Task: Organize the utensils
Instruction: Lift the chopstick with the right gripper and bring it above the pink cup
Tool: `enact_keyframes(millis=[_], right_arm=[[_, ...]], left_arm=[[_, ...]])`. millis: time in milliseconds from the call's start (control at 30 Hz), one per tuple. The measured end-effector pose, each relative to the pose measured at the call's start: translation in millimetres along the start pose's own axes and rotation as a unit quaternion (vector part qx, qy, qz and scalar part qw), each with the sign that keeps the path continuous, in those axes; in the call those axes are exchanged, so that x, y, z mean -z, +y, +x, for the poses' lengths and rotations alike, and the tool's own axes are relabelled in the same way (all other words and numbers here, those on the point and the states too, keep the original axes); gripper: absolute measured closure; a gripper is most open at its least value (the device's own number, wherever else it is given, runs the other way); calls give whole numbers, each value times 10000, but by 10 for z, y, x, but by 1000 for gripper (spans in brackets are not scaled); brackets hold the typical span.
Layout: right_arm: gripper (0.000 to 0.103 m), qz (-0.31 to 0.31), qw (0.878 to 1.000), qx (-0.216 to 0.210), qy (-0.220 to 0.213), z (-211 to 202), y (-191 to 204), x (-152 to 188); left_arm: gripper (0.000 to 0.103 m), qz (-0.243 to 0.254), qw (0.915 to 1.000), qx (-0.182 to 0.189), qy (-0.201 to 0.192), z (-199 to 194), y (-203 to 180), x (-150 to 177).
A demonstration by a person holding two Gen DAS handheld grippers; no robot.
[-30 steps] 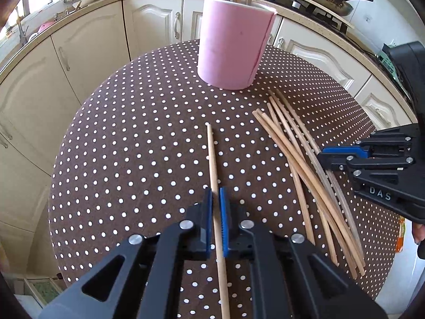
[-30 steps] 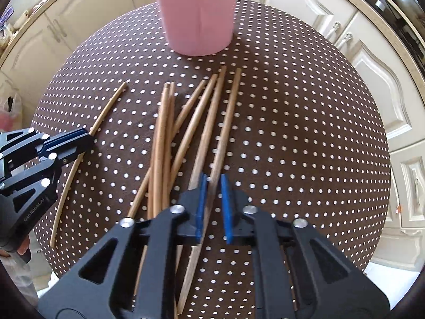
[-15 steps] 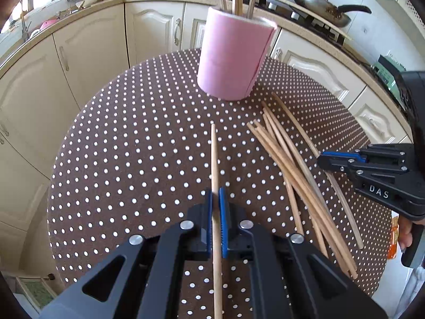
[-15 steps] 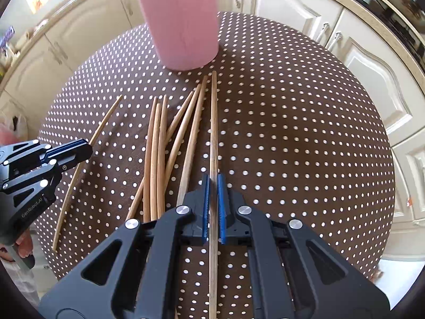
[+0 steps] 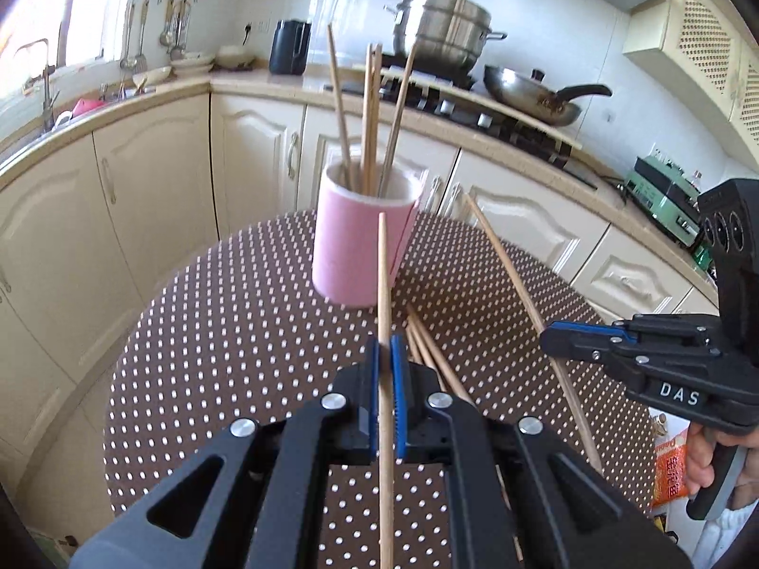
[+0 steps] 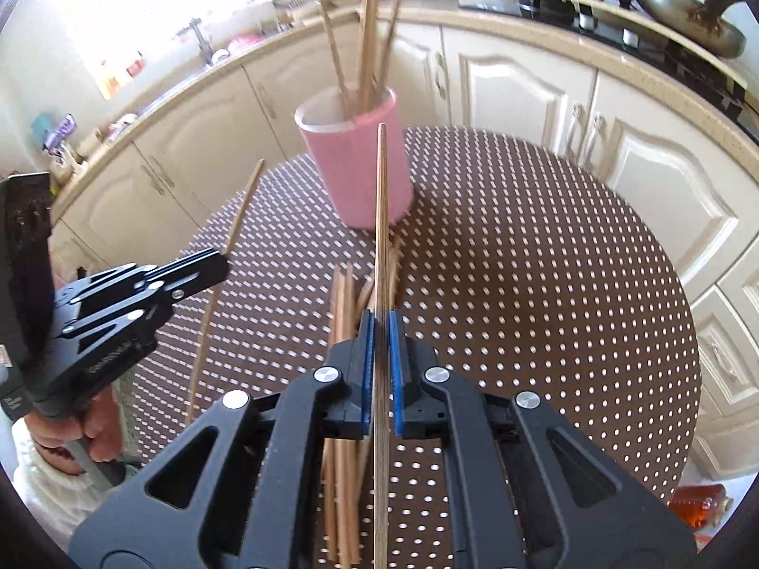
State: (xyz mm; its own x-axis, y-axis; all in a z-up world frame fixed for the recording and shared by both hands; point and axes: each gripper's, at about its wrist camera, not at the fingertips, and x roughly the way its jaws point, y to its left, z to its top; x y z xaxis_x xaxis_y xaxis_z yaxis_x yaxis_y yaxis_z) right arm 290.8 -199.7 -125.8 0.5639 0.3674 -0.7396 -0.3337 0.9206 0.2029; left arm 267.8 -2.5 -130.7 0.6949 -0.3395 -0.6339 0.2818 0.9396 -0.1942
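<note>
Ahead of both jaws, pink holder (image 5: 363, 246) upright on bench (image 5: 237, 332). Left gripper (image 5: 385, 365) clenched on chopstick (image 5: 383, 284), long axis toward holder; right gripper (image 6: 379, 332) likewise clamping second chopstick (image 6: 381, 218), seemingly no nearer.

a round table (image 5: 227, 332) in brown white-dotted cloth bears a pink holder (image 5: 360, 246) and loose chopsticks (image 6: 344, 313).

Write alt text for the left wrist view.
The left tongs grip one wooden chopstick aimed at a pink holder that already holds several chopsticks, on a brown polka-dot table. At right, the right tongs hold another chopstick above loose ones.
</note>
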Motion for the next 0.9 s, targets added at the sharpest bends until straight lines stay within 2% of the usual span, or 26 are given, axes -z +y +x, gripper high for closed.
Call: enact_keyframes(millis=[233,400,667,900], right_arm=[[97,-70,9977,-209,-641,-363,197,-156],[97,-132,9949,-353,-938,-441,317,-266],[96,-59,9866,-495,-1553,-520,356,-514],[97,38,9766,-551,-2077,-555,343,-737]], left_arm=[[97,73,9983,269,-506,-179,-172,-251],[97,100,9958,396,-816,-225,-297,-443],[97,211,9844,648,-1620,-357,-388,-743],[97,99,9759,725,-2056,-293,-314,-1078]])
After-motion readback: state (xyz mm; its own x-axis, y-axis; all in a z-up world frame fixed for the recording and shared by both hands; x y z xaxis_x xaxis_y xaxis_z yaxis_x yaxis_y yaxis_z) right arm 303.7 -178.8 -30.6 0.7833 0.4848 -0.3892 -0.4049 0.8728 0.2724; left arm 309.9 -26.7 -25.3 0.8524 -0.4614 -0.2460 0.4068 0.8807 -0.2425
